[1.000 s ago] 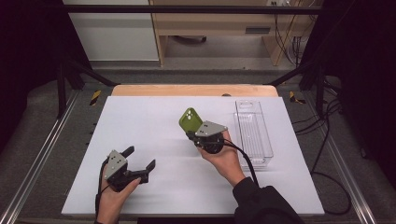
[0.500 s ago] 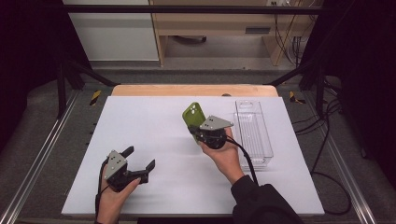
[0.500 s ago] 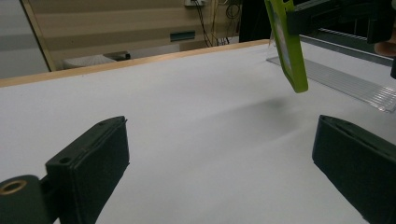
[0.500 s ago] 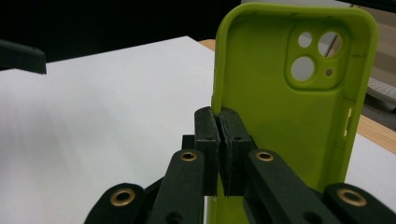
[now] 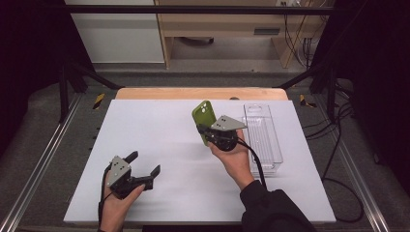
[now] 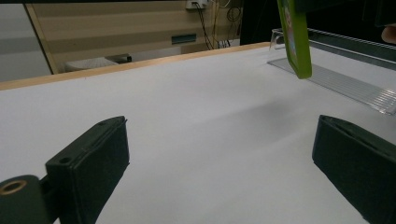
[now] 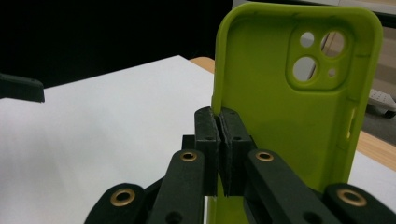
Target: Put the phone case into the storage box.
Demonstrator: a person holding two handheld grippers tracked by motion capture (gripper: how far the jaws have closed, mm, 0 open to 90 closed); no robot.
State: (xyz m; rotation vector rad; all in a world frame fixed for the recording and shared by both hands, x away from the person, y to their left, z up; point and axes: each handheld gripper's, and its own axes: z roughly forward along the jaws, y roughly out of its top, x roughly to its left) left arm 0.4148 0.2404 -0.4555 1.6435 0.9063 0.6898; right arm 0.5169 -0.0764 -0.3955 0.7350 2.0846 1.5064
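White tabletop, wooden strip along its far edge, dark surroundings. Right gripper: jaws pressed together on the left side wall of a green phone case, pinching its edge. Case held upright and clear of the table, near the centre, camera cut-outs at its top. Just right of it, a clear plastic tray lies flat on the table. Left gripper, near left: jaws spread wide, nothing between them, low over bare tabletop.
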